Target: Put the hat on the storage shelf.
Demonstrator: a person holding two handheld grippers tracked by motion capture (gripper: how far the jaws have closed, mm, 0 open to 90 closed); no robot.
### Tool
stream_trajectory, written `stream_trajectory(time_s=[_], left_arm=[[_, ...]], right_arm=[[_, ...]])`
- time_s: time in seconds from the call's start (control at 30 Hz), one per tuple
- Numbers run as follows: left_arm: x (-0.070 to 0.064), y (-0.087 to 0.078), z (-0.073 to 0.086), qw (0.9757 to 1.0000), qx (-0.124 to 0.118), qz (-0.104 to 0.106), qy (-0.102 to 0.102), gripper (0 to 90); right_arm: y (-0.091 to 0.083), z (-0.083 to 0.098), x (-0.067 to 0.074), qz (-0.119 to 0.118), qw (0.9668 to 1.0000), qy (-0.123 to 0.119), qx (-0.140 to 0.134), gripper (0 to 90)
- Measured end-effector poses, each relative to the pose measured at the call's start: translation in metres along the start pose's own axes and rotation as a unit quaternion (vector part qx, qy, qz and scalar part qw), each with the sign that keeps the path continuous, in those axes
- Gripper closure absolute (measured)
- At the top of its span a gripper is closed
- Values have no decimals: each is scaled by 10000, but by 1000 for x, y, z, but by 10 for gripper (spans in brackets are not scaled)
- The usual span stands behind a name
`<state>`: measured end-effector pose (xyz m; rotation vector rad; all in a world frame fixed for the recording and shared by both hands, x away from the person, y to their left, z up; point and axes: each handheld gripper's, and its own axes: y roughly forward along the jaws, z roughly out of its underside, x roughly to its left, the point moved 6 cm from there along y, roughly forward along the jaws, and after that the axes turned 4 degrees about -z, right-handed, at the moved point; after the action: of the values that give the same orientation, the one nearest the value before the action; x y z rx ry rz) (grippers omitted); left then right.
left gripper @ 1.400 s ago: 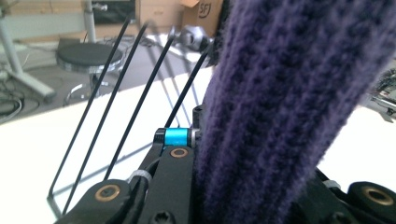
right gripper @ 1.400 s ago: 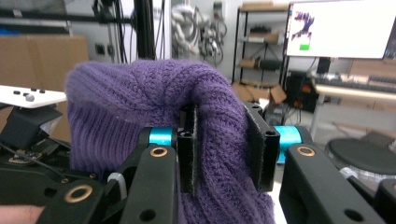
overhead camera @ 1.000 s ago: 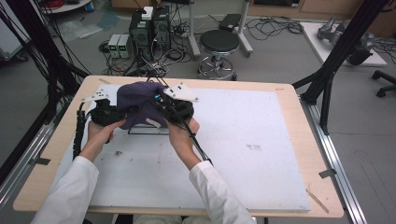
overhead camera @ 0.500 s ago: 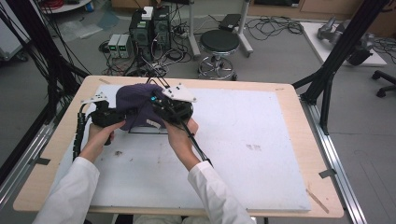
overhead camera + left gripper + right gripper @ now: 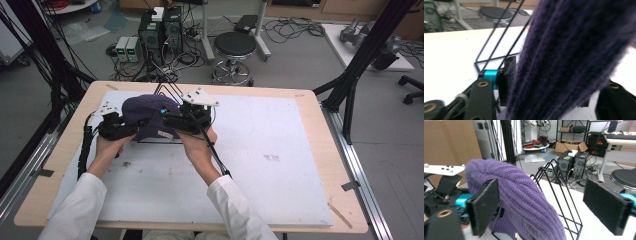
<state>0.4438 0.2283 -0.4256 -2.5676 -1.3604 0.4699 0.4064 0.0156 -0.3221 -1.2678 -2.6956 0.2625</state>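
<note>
A purple knitted hat (image 5: pixel 143 111) is draped over a black wire rack (image 5: pixel 169 91) at the back left of the white mat. My left gripper (image 5: pixel 131 131) is at the hat's left side. In the left gripper view the knit (image 5: pixel 574 50) lies between its parted jaws (image 5: pixel 559 75), which have just been opening and no longer pinch it. My right gripper (image 5: pixel 166 119) is at the hat's right side. Its jaws (image 5: pixel 546 202) have also just been opening and now stand wide, with the hat (image 5: pixel 524 195) beside the left pad (image 5: pixel 484 205) and the rack (image 5: pixel 564 195) behind.
The white mat (image 5: pixel 275 150) covers most of the wooden table (image 5: pixel 320 105). Black frame posts stand at both sides of the table. A round stool (image 5: pixel 235 47) and computer towers (image 5: pixel 160 30) with cables are on the floor beyond the far edge.
Both grippers' jaws have spread apart and let go of the hat, which now rests on the rack. The hands have hardly moved.
</note>
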Motion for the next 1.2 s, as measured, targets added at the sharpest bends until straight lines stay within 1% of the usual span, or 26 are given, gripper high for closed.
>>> stream_trajectory(time_s=[0.07,0.13,0.27,0.33,0.4,0.43,0.47,0.5,0.53,0.6,0.63,0.67,0.73,0.77,0.8,0.83,0.87,0.93,0.97,1.0,1.03,1.07,1.1,1.13,1.17,1.2], left_arm=[[-1,-3,-2,10000,-58,-2,-5,373],[-2,-5,-4,9999,-104,-52,51,347],[-5,-11,-7,9994,-262,-126,163,322],[-6,-13,-8,9993,-317,-133,168,319],[-8,-17,-8,9990,-413,-137,120,305],[-8,-18,-8,9989,-425,-154,144,301],[-11,-22,-8,9983,-515,-180,210,296],[-11,-22,-8,9983,-515,-180,210,294],[-13,-24,-8,9978,-576,-223,250,293],[-16,-29,-10,9964,-722,-291,334,286],[-16,-29,-10,9964,-722,-291,334,285],[-17,-34,-12,9949,-861,-380,368,285],[-17,-39,-15,9931,-999,-475,396,284],[-17,-42,-16,9922,-1044,-530,418,283],[-17,-42,-16,9922,-1044,-530,418,278],[-17,-45,-18,9913,-1107,-579,424,273],[-17,-50,-21,9894,-1234,-649,406,271],[-18,-57,-24,9871,-1356,-730,435,265],[-18,-57,-24,9871,-1356,-730,435,265],[-19,-60,-25,9860,-1407,-767,466,261],[-22,-66,-28,9838,-1513,-820,500,260],[-22,-66,-28,9838,-1513,-820,500,260],[-23,-68,-29,9831,-1543,-851,504,260],[-24,-72,-29,9815,-1545,-992,539,257],[-24,-72,-29,9815,-1545,-992,539,253],[-24,-73,-29,9800,-1585,-1061,559,252]], right_arm=[[-3,-1,0,-15,10000,-2,-20,120],[-5,-2,-1,-30,10000,-15,-44,119],[-9,-4,-6,8,9999,39,-126,117],[-10,-5,-8,27,9999,51,-150,117],[-15,-7,-14,90,9997,98,-218,117],[-17,-7,-16,103,9996,108,-223,117],[-19,-7,-19,122,9995,132,-244,117],[-19,-7,-19,122,9995,132,-244,117],[-23,-7,-26,204,9993,157,-272,117],[-28,-8,-33,259,9990,201,-313,117],[-30,-8,-36,293,9988,219,-320,117],[-33,-8,-39,325,9986,231,-342,117],[-41,-8,-47,428,9979,234,-431,117],[-44,-8,-52,474,9976,254,-446,117],[-48,-7,-56,515,9972,290,-456,117],[-52,-7,-61,572,9967,320,-487,117],[-57,-7,-66,633,9961,350,-513,117],[-67,-7,-77,746,9947,412,-581,117],[-73,-8,-82,812,9937,436,-638,117],[-79,-8,-88,894,9926,447,-693,117],[-85,-8,-93,961,9917,462,-722,117],[-90,-7,-98,1030,9907,482,-751,118],[-96,-7,-103,1134,9890,500,-810,118],[-103,-5,-108,1218,9875,530,-846,118],[-109,-4,-112,1285,9863,563,-869,118],[-114,-2,-116,1349,9852,580,-885,120]])
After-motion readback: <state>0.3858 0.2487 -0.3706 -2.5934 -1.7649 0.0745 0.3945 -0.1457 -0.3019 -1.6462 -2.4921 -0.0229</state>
